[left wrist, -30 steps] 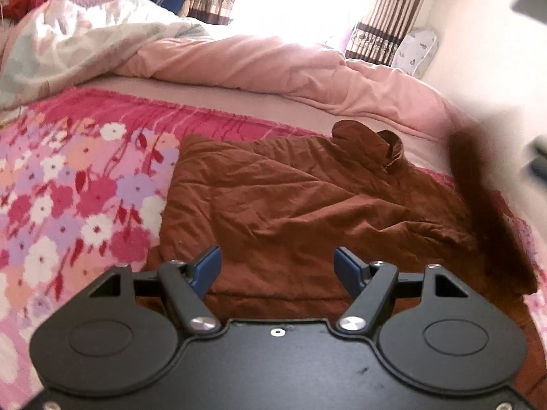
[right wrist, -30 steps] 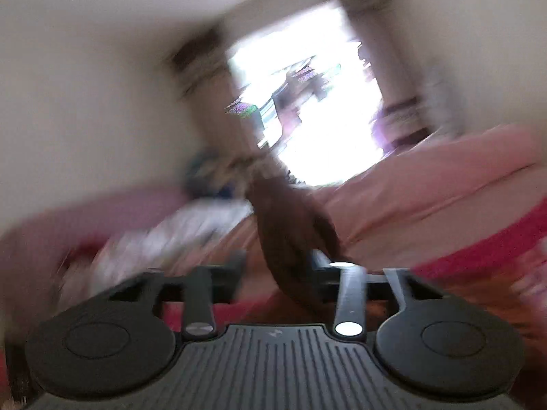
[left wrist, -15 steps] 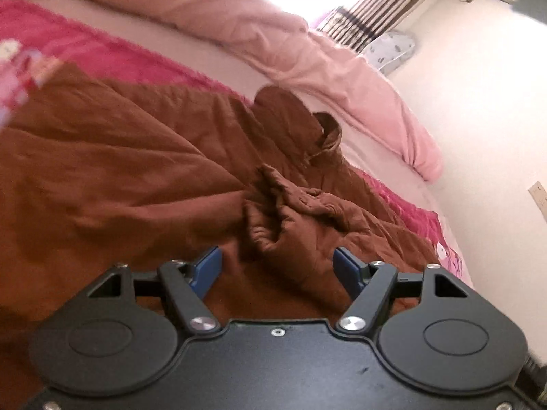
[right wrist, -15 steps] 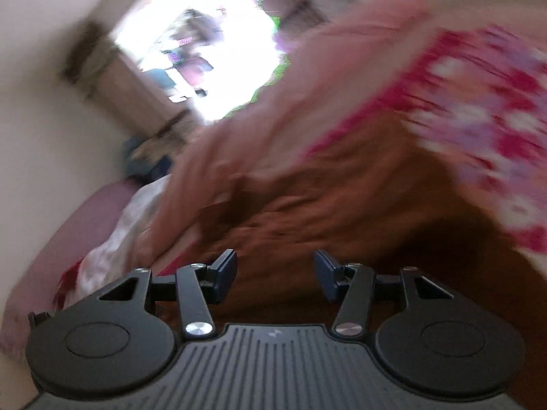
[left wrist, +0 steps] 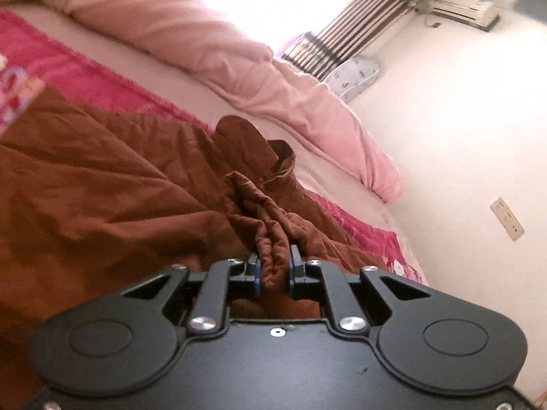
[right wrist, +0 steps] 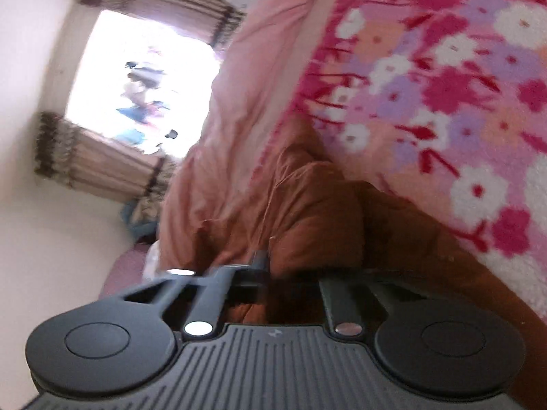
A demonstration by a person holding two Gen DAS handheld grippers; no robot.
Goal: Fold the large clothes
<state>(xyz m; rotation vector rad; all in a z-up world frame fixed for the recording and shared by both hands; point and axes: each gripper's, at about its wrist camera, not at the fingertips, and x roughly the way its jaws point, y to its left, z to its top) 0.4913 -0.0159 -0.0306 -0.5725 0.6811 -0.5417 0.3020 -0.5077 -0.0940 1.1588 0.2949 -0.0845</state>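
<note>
A large brown garment (left wrist: 102, 188) lies rumpled on the bed, its collar toward the far side. In the left wrist view my left gripper (left wrist: 273, 270) is closing its jaws on a bunched ridge of the brown cloth, and the blue pads (left wrist: 255, 273) press it from both sides. In the blurred, rolled right wrist view the same garment (right wrist: 307, 205) fills the middle. My right gripper (right wrist: 290, 270) is closing its jaws too, with a thick brown fold pinched between them. The cloth hides its right fingertip.
A pink floral blanket (right wrist: 444, 85) covers the bed under the garment. A pale pink duvet (left wrist: 222, 44) is heaped along the far side. Beyond it are a bright window with striped curtains (left wrist: 359, 27) and a white wall (left wrist: 461, 136) close to the bed's edge.
Both grippers stood open before and are now shut on brown cloth. The left moved up to the bunched ridge. The right swung down from the window to the garment, rolling as it came.
</note>
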